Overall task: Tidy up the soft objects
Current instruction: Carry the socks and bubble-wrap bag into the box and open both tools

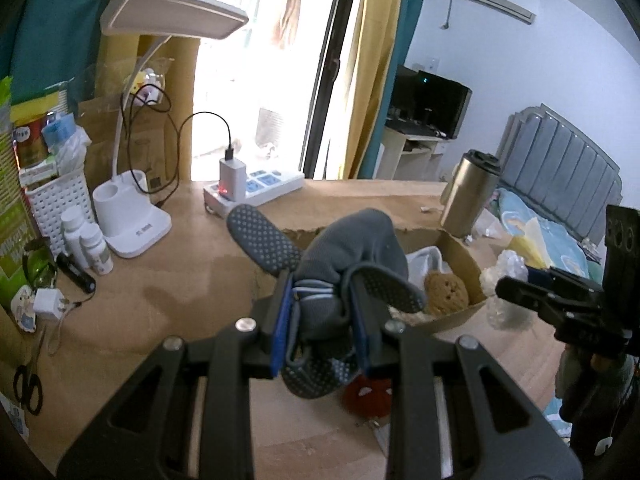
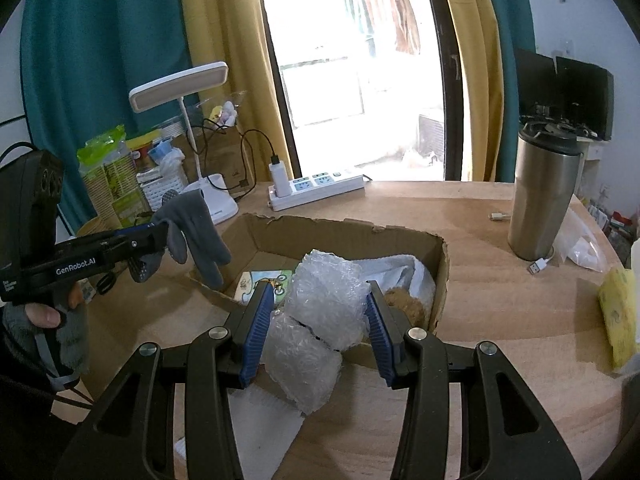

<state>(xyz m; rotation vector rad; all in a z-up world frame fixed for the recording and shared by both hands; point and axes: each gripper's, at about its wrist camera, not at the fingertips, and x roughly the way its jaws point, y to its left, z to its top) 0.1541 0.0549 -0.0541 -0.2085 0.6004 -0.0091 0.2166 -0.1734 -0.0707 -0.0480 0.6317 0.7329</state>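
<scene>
Both hands loaded, and the box sits just ahead of and below each one

On your left, the left gripper point(image 1: 320, 320) is clamped tight on a grey glove point(image 1: 352, 252), whose fingers hang down beside the near-left corner of the cardboard box point(image 2: 440, 276), so that load looks to be outside the wall, not over the opening. On your right, the right gripper point(image 2: 320, 316) pinches a wad of bubble wrap point(image 2: 320, 300) between its blue pads, with its top lump already over the near edge and the long lower part trailing back toward you. I'd say the right hand is nearer to a drop; the left needs to slide rightward first.
</scene>
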